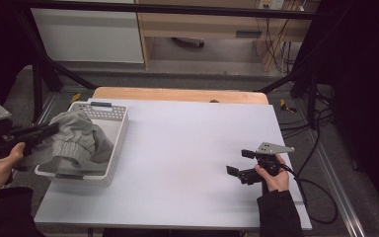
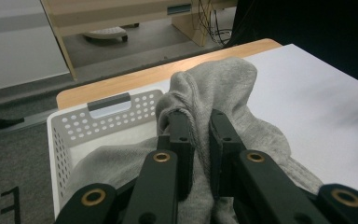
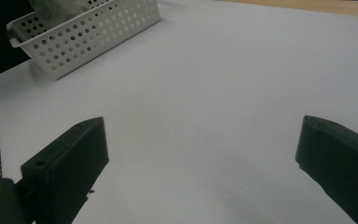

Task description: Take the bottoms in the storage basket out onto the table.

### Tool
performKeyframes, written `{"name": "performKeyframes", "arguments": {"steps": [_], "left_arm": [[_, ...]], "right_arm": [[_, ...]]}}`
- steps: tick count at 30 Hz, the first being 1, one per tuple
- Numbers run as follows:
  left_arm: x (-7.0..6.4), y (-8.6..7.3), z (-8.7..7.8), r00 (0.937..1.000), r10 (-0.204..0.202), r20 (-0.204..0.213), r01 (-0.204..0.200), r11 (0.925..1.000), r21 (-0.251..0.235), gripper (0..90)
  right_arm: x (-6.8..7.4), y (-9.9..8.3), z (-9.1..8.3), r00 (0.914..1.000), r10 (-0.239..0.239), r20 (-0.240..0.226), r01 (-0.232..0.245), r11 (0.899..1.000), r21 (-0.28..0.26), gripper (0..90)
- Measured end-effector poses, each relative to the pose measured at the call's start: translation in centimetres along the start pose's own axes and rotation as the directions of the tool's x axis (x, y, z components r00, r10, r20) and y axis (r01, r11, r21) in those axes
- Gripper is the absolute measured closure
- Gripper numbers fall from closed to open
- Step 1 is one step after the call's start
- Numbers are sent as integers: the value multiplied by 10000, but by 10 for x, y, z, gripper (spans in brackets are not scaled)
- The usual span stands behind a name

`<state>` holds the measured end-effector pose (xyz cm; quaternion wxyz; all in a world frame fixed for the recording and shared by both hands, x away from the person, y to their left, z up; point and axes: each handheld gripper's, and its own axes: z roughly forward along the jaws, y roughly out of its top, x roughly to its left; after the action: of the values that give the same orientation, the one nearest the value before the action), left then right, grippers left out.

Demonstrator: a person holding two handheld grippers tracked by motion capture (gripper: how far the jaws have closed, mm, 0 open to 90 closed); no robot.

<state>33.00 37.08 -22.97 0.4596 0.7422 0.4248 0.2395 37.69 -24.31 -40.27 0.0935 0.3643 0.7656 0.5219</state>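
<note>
My left gripper (image 2: 196, 122) pinches grey cloth (image 2: 223, 88) over the white basket (image 1: 112, 114); my right gripper (image 1: 240, 162), well right of it, is spread.

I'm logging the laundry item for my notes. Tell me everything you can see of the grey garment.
The grey garment looks like soft fleece sweatwear, with a ribbed elastic cuff and a stitched hem. It lies crumpled, partly in the white perforated basket at the table's left and partly lifted above its rim. The left gripper is shut on a fold of it.
</note>
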Motion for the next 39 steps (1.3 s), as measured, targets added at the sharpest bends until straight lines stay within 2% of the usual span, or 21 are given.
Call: {"name": "performKeyframes", "arguments": {"steps": [23, 39], "left_arm": [[-3, 11, -12, 9998, 163, -61, -165, 9995, -278, 819], [-9, 20, -19, 9994, 358, 38, -355, 9980, -521, 819]], "right_arm": [[0, 0, 1, 10000, -9, 4, 9, 10000, 50, 27], [0, 0, 1, 10000, 24, -3, -24, 10000, 49, 27]]}}
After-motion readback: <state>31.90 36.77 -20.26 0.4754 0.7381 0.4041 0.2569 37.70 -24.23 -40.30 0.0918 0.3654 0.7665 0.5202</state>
